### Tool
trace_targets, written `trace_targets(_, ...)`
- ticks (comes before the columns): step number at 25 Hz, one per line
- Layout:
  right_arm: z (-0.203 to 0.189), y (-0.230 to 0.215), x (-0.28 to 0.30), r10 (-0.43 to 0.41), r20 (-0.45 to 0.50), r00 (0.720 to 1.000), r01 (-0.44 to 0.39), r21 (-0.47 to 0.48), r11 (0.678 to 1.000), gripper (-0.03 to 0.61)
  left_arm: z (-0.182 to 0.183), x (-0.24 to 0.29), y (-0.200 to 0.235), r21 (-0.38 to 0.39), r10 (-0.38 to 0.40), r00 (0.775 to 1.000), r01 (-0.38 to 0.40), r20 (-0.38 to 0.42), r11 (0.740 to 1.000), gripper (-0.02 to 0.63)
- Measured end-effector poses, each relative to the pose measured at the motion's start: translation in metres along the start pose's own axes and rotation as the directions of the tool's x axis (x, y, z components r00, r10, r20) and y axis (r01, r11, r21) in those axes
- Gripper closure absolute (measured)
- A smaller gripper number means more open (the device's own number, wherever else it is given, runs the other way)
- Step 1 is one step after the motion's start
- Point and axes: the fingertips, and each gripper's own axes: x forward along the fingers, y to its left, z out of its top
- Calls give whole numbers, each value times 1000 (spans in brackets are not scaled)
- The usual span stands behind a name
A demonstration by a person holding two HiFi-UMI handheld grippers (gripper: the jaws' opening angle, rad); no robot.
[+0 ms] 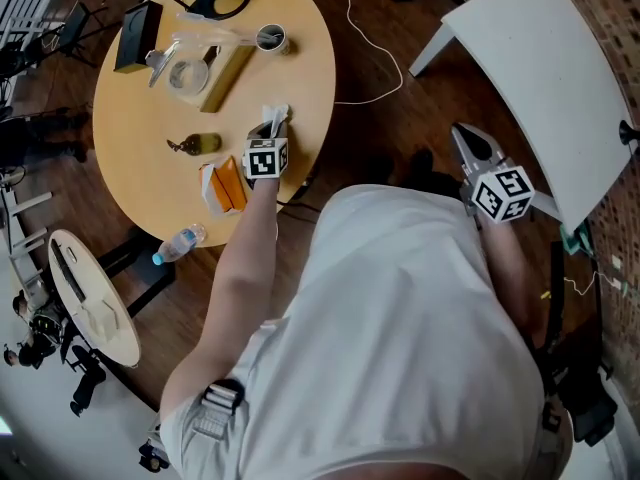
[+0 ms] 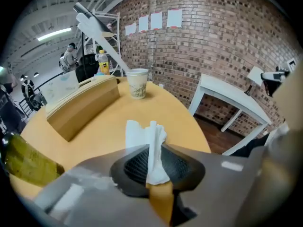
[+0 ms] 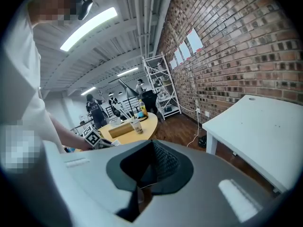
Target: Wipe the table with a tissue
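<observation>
Over round table [image 1: 140, 173], tissue [image 2: 137, 131] juts forward from left gripper [image 2: 152, 161].

We wear a white short-sleeved shirt [image 1: 400, 318]. The left gripper [image 1: 268, 128] and right gripper [image 1: 460, 136] have grey shells, black ribbed fingers [image 3: 164, 162] — each carries a white cube [image 1: 265, 158] with black square markers.
</observation>
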Motion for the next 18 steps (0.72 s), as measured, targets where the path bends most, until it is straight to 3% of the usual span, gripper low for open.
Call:
trace_targets(5, -4, -7, -16, -66, 53, 996, 64, 34, 997, 571, 34, -9, -56, 80, -164, 980, 156, 110, 985, 549)
trace_targets(9, -9, -12, -31, -114, 88, 990, 109, 59, 992, 571, 66, -9, -115, 204, -308, 939, 275, 155, 939, 551)
trace_targets(14, -18, -32, -66, -154, 109, 982, 143, 101, 985, 571, 99, -8, -217, 326, -474, 871, 415, 127, 849, 555)
trace_targets(18, -32, -59, -104, -240, 117, 964, 220, 157, 963, 571, 115, -1, -305, 383, -614, 786, 546, 73, 745, 557)
